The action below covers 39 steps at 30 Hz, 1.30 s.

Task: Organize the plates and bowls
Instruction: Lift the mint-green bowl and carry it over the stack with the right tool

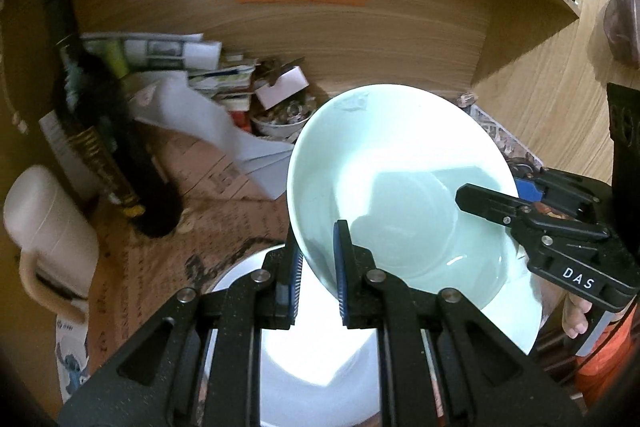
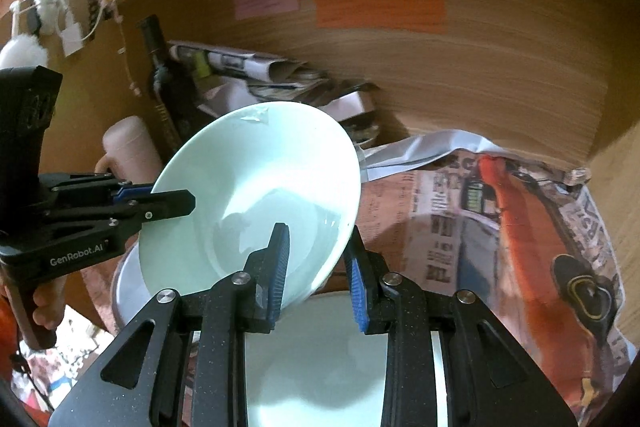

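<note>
Overhead, both claws clamp pale-green ceramic bowl (image 1: 400, 187) rim: left claw (image 1: 318, 275), right claw (image 2: 316, 275). White plate (image 1: 312, 367) beneath; dark bottle (image 1: 100, 131), paper clutter (image 1: 224, 75) behind on newspaper-covered bench (image 2: 480, 227).

Newspaper (image 2: 500, 227) covers the wooden table (image 1: 560, 115); on it rest a white plate (image 1: 316, 367), a dark bottle (image 1: 100, 131), a white jug (image 1: 48, 227) and heaped papers (image 1: 192, 59).

Each black hand-held gripper (image 1: 318, 269) has blue ribbed pads (image 2: 280, 267), silver screws, white lettering.
</note>
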Each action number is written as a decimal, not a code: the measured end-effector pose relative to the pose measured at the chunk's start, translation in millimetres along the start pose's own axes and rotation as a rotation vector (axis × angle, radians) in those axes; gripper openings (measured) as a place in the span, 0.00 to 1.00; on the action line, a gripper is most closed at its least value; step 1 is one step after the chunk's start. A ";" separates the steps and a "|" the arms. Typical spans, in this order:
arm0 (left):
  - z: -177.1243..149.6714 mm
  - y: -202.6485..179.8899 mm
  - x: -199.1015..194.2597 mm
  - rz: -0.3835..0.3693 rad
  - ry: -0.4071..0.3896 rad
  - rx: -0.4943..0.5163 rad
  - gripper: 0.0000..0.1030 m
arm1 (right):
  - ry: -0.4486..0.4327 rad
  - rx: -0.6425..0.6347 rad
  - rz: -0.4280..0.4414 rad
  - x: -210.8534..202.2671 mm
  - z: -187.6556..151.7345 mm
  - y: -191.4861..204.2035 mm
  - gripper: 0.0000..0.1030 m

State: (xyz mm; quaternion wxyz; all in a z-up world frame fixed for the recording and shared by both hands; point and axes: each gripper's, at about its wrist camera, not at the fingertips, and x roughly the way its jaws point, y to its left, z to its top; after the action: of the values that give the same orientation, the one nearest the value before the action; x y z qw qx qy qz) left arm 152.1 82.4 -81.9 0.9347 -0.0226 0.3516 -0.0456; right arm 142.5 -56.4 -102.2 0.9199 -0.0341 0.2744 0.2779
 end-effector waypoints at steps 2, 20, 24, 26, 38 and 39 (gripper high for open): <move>-6.5 5.7 -5.5 0.009 -0.001 -0.010 0.13 | 0.003 -0.007 0.014 1.6 -1.3 6.0 0.24; -50.9 40.3 -24.6 0.080 0.031 -0.072 0.13 | 0.072 -0.073 0.105 28.4 -18.6 51.3 0.24; -58.1 45.6 -22.9 0.089 0.044 -0.082 0.13 | 0.101 -0.081 0.116 37.6 -24.3 57.6 0.24; -60.4 47.7 -21.6 0.090 0.050 -0.086 0.13 | 0.110 -0.083 0.120 40.0 -26.1 59.8 0.24; -71.1 53.0 -18.4 0.112 0.067 -0.091 0.13 | 0.132 -0.108 0.120 43.3 -29.5 66.9 0.24; -71.4 53.1 -18.9 0.115 0.066 -0.088 0.13 | 0.134 -0.118 0.118 43.3 -30.1 68.1 0.25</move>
State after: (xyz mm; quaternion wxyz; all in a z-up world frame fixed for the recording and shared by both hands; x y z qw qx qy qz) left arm 94.5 136.4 -127.2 0.9218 -0.0419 0.3846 0.0232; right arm 121.9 15.9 -144.3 0.8780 -0.0903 0.3199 0.3443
